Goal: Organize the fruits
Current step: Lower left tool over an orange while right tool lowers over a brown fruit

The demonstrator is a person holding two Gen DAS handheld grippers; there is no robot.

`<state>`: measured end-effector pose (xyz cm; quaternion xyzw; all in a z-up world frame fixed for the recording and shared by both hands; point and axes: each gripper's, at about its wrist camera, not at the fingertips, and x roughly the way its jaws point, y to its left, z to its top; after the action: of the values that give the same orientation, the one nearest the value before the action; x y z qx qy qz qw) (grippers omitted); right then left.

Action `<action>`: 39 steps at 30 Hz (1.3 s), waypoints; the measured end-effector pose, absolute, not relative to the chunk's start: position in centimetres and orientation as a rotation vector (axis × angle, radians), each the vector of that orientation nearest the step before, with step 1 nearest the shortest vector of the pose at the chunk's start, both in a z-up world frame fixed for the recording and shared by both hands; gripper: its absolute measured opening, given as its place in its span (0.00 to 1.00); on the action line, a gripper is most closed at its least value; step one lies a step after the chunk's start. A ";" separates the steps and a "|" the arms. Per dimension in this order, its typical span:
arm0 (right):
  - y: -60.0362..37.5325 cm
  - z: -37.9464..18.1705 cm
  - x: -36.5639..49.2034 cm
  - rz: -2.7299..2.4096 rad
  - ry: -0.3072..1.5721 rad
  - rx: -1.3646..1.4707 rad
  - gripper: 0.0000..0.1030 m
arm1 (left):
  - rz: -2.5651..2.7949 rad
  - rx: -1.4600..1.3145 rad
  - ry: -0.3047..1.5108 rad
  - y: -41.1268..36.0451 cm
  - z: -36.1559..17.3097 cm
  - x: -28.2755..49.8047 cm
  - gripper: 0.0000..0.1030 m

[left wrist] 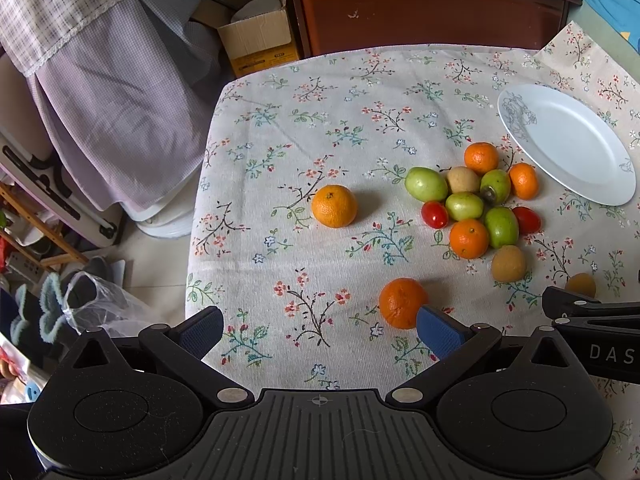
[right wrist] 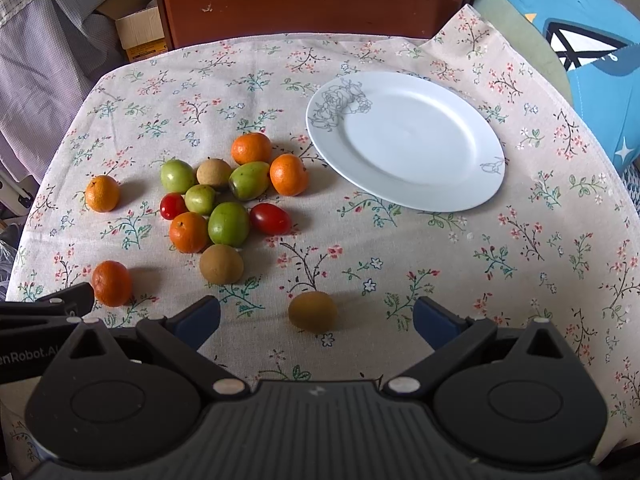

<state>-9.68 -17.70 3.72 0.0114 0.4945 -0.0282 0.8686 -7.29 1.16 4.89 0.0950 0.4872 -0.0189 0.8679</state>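
A white plate [right wrist: 404, 140] lies empty on the floral tablecloth, also in the left wrist view [left wrist: 568, 144]. A cluster of oranges, green fruits, red tomatoes and brown fruits [right wrist: 228, 196] sits left of it, also in the left wrist view [left wrist: 476, 200]. A lone orange [left wrist: 334, 206] lies farther left. Another orange [left wrist: 402, 302] lies just ahead of my left gripper [left wrist: 320, 330], touching its right fingertip; the jaws are open and empty. A brown fruit [right wrist: 313, 311] lies between the open jaws of my right gripper [right wrist: 316, 318].
A wooden cabinet [right wrist: 312, 0] stands behind the table. A cardboard box [left wrist: 256, 36], draped cloth [left wrist: 112, 92] and floor clutter lie beyond the table's left edge [left wrist: 196, 216]. A blue cushion [right wrist: 592, 60] lies at the right.
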 end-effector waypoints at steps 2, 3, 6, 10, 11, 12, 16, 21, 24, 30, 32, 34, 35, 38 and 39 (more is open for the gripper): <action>-17.7 3.7 -9.7 -0.057 1.034 0.026 0.99 | -0.041 0.196 1.019 1.2 4.8 -7.3 1.00; -17.7 3.6 -9.7 -0.056 1.033 0.028 0.99 | -0.042 0.193 1.019 1.2 4.8 -7.4 1.00; -17.9 3.6 -9.8 -0.053 1.033 0.035 0.99 | -0.047 0.184 1.016 1.1 4.8 -7.5 1.00; -18.4 3.9 -9.7 -0.024 1.026 0.054 0.99 | -0.062 0.178 0.983 1.2 5.3 -7.5 1.00; -18.7 4.1 -9.7 -0.016 1.019 0.066 0.99 | -0.058 0.181 0.970 1.2 5.5 -7.5 1.00; -19.1 4.3 -9.7 -0.009 1.008 0.084 0.99 | -0.053 0.183 0.960 1.4 5.6 -7.4 1.00; -21.6 5.5 -9.6 0.000 0.954 0.183 0.99 | -0.034 0.122 0.957 2.7 6.0 -6.7 1.00; -24.7 6.4 -9.7 -0.042 0.894 0.295 0.99 | -0.025 0.087 0.943 3.6 6.3 -6.5 1.00; -25.9 6.2 -9.8 -0.058 0.894 0.341 0.99 | -0.018 0.078 0.948 3.9 6.1 -6.4 1.00; -25.5 4.4 -10.3 0.018 0.974 0.356 0.84 | -0.059 0.099 0.955 3.3 5.4 -6.7 1.00; -25.1 3.9 -10.6 0.034 0.983 0.333 0.84 | -0.077 0.109 0.963 3.0 5.1 -6.9 1.00; -24.7 3.4 -11.0 0.054 0.987 0.310 0.80 | -0.101 0.119 0.969 2.6 4.9 -7.0 1.00; -24.4 3.1 -11.1 0.065 0.992 0.301 0.79 | -0.111 0.121 0.971 2.5 4.8 -7.1 1.00; -23.8 2.4 -11.2 0.089 1.008 0.285 0.73 | -0.142 0.121 0.983 2.1 4.4 -7.1 1.00; -23.6 2.2 -11.2 0.096 1.015 0.281 0.72 | -0.149 0.127 0.989 1.9 4.2 -7.1 1.00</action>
<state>-11.23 -23.56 2.16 0.1342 0.4843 0.0460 0.8633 -7.14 1.93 4.18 0.0608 0.4739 -0.0714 0.8756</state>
